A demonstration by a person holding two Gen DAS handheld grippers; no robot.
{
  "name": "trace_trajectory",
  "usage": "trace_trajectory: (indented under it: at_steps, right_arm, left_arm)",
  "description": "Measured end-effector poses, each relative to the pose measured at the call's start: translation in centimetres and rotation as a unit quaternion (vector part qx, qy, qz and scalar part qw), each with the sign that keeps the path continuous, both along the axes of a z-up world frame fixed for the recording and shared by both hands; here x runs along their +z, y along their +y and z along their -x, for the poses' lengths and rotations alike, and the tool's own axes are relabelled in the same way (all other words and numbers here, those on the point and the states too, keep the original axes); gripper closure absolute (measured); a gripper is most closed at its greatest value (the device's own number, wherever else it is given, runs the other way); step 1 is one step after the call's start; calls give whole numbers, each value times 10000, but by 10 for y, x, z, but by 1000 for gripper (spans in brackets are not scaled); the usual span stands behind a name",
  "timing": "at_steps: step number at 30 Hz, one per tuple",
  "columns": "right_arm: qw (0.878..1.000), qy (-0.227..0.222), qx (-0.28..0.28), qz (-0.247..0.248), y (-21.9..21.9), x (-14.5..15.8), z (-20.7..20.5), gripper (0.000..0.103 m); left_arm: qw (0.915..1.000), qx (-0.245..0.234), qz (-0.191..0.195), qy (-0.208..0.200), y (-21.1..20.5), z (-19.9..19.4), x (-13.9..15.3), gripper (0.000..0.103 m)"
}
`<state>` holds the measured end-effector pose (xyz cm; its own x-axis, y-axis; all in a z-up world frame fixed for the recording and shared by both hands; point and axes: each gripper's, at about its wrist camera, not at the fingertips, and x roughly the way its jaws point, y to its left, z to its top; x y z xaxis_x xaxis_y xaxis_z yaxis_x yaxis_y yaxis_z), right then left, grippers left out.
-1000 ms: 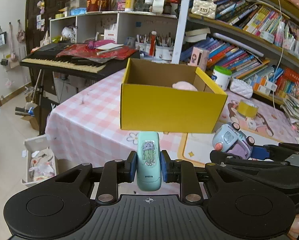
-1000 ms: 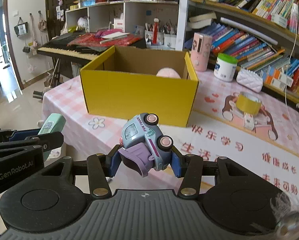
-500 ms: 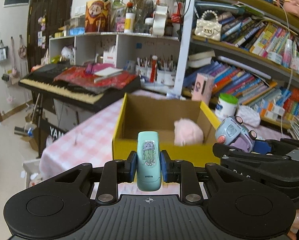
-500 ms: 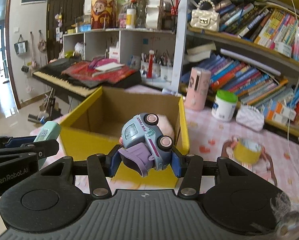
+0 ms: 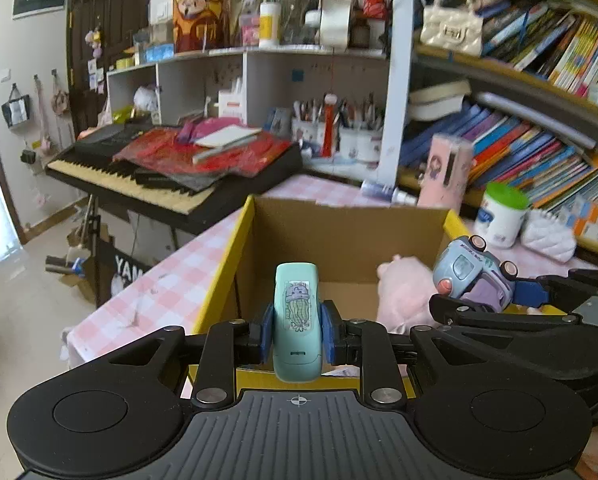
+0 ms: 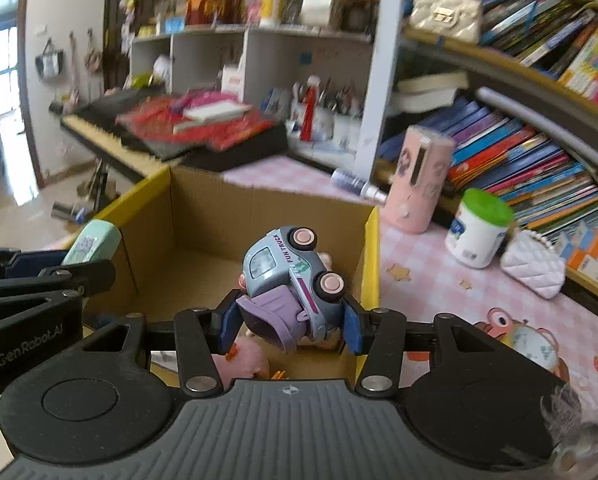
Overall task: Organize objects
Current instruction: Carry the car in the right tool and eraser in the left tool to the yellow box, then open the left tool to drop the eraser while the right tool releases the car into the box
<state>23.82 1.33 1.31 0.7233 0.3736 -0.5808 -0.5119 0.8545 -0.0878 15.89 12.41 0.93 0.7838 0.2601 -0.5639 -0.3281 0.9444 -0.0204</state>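
My left gripper (image 5: 297, 334) is shut on a mint-green stapler (image 5: 296, 320) with a cartoon sticker, held over the near left part of the open yellow cardboard box (image 5: 235, 252). In the right wrist view my right gripper (image 6: 290, 322) is shut on a blue toy truck (image 6: 289, 276) with pink wheels and a purple scoop, above the box's (image 6: 373, 248) right side. A pink plush (image 5: 399, 292) lies inside the box, partly hidden by the truck (image 5: 473, 276). The stapler (image 6: 93, 242) also shows at the left of the right wrist view.
The box stands on a pink checked tablecloth (image 5: 171, 280). To its right are a pink cylinder (image 6: 421, 180), a white jar with a green lid (image 6: 479, 232) and a white quilted pouch (image 6: 533, 266). Bookshelves (image 6: 519, 140) rise behind; a keyboard piano (image 5: 159, 176) stands at the left.
Both grippers have travelled forward with their loads, from in front of the box to above its open top. The box's inside and the pink plush now fill the lower view.
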Motion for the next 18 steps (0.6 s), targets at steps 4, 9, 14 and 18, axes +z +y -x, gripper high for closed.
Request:
trace_trajectory:
  at_steps: [4,9,14,18]
  right_arm:
    - [9992,187,303,180,8,-14,-16,55]
    - [9962,245,648,521,19,-24,-27,55]
    - [9931,350,813,764,26,-29,-39,55]
    - [9914,527,876,822,28,-34,-46,55]
  left_arm:
    - [9998,65,-86,195,0,-13,-8,80]
    - [9989,70,-193,415,-1,-28,-17,80]
    - [9977,74,-234,636,-2,-40,-25,80]
    - [9970,127,-132,756,0,-44,-30,80]
